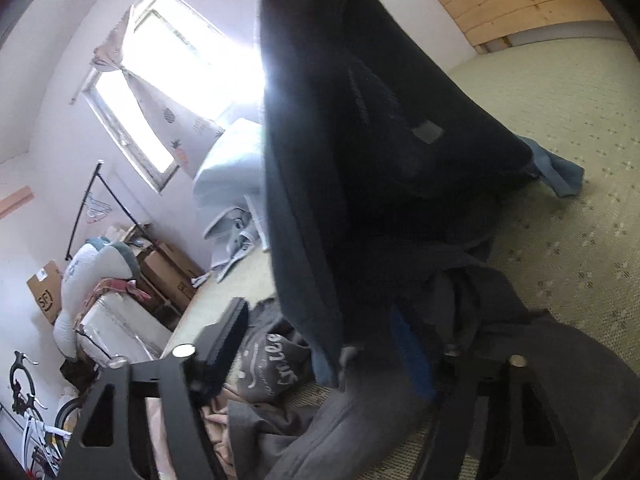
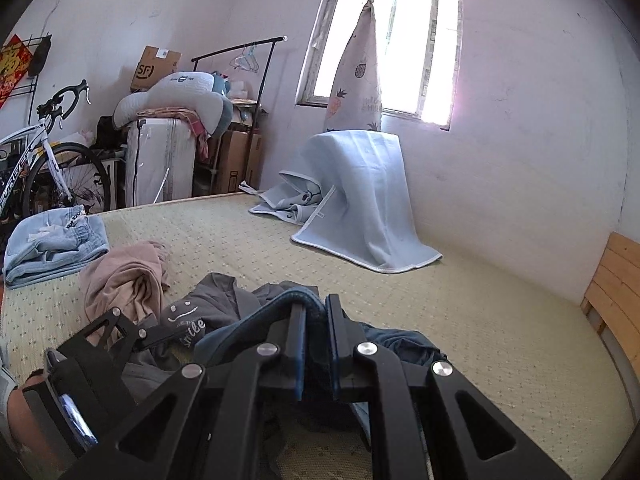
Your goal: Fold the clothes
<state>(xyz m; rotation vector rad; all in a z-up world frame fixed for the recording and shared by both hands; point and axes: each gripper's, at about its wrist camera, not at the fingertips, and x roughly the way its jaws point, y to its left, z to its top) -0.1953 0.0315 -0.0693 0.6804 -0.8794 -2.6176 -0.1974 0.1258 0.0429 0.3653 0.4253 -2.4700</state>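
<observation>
A dark blue garment (image 1: 380, 140) hangs lifted over the bed in the left wrist view, its lower part resting on the heap. Its lower hem falls between the fingers of my left gripper (image 1: 320, 312), which stand apart and do not press on it. My right gripper (image 2: 314, 312) is shut on a folded edge of the same dark blue garment (image 2: 240, 332). A grey garment with "smile" lettering (image 1: 264, 364) (image 2: 188, 320) lies crumpled beneath. A pink garment (image 2: 124, 276) lies to the left of it.
The clothes lie on a bed with a green patterned mat (image 2: 480, 320). Folded light denim shorts (image 2: 56, 240) rest at the left edge, a pale blue blanket (image 2: 360, 200) is draped under the window, and a wooden headboard (image 2: 616, 280) is at the right. A bicycle (image 2: 40, 152) and boxes stand beyond the bed.
</observation>
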